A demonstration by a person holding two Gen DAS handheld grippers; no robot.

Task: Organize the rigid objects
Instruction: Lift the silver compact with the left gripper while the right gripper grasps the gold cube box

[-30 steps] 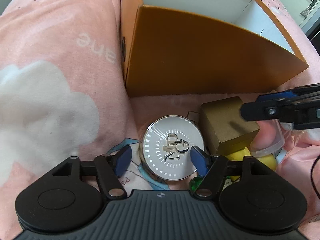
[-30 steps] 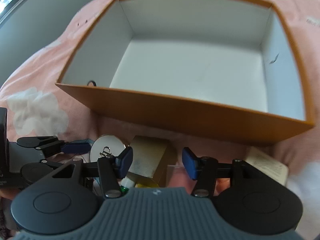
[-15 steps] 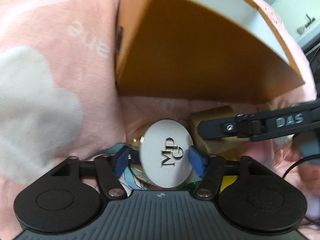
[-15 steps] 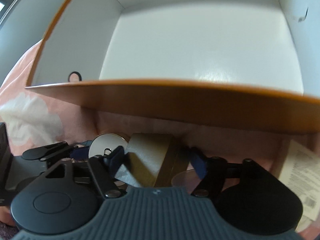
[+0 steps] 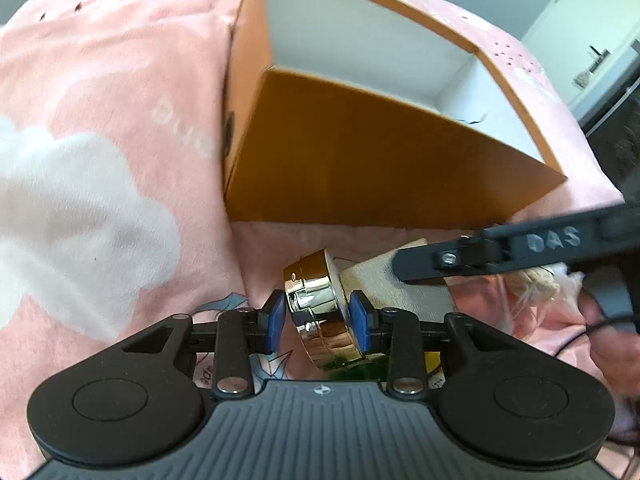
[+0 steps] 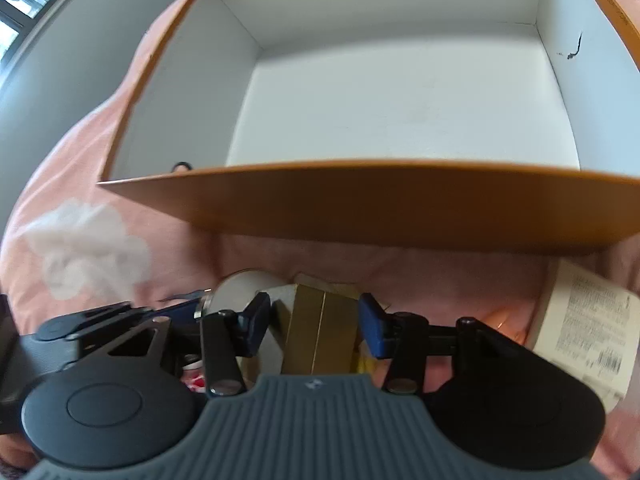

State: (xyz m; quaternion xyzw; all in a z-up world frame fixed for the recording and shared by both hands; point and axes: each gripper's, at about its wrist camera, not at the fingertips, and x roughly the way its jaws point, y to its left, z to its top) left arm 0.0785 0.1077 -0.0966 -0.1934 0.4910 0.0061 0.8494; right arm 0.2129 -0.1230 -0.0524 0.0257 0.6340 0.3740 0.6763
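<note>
The left gripper (image 5: 319, 322) is clamping a round gold tin (image 5: 320, 312) between its blue pads, and the tin is now turned on edge, its shiny rim facing the camera. A second ago the tin was lying flat with its white monogrammed lid upward and the pads spread wide either side, so a grasp has just been made. The tin is sitting at 6 o'clock in the left wrist view, just off the pink blanket (image 5: 100, 100).

At 12 o'clock, the orange box (image 5: 360, 168) is standing open with its white interior bare (nothing has been placed inside yet).

Further right, the right gripper (image 6: 314, 326) is closing around a gold cube box (image 6: 320, 332); the left pad is touching it, while the right pad is showing a sliver of gap, so a firm hold is uncertain. A second ago these pads were hovering wide apart above it. At 3 o'clock a white labelled package (image 6: 580, 328) is lying on the blanket.

Both items seem ready for lifting over the near wall.
</note>
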